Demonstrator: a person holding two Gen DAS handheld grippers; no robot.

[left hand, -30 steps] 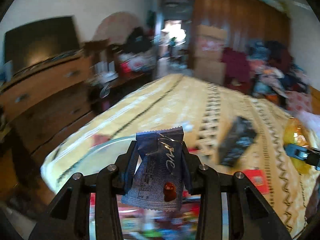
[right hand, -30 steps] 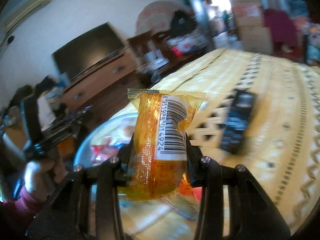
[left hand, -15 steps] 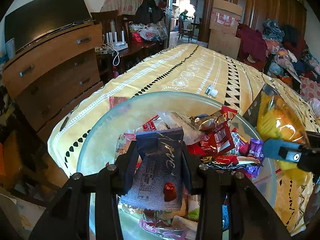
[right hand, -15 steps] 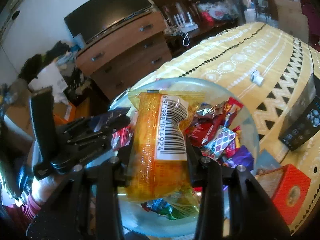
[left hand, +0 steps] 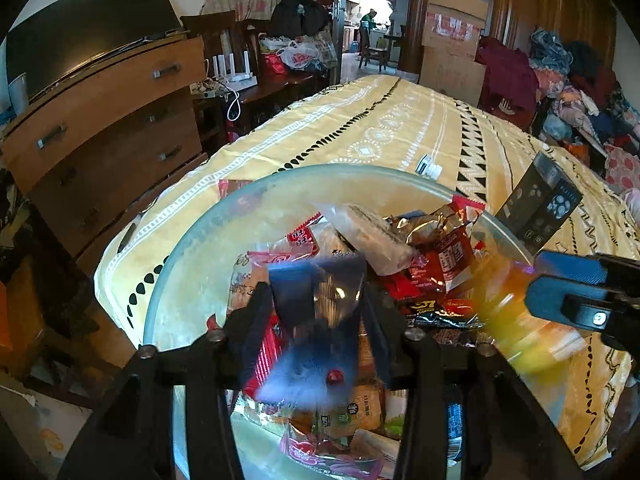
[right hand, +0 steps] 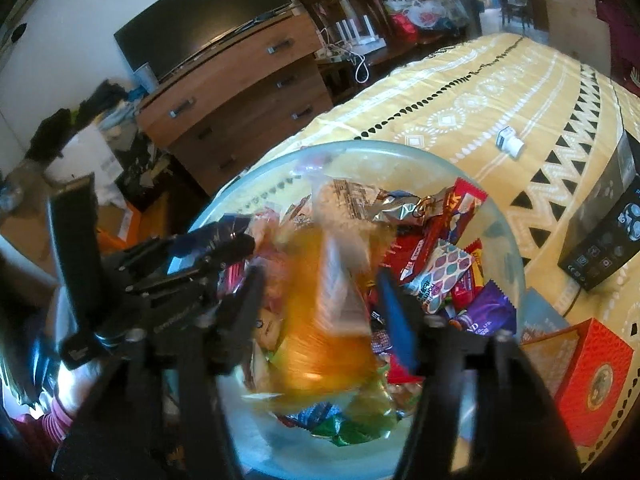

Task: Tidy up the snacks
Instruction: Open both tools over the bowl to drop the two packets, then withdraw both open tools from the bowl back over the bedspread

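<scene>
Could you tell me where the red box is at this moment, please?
The red box sits at the lower right of the right wrist view, on the yellow tablecloth, just right of the glass bowl and nearer than the black box.

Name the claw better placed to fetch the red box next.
Right. Its claw, jaws just opening with the orange pack between them, sits nearest the red box, beside the bowl.

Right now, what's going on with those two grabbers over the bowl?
Left gripper jaws just opened, dark blue packet dropping. Right gripper likewise, orange packet falling. Both over glass bowl. Nothing blocking.
</scene>
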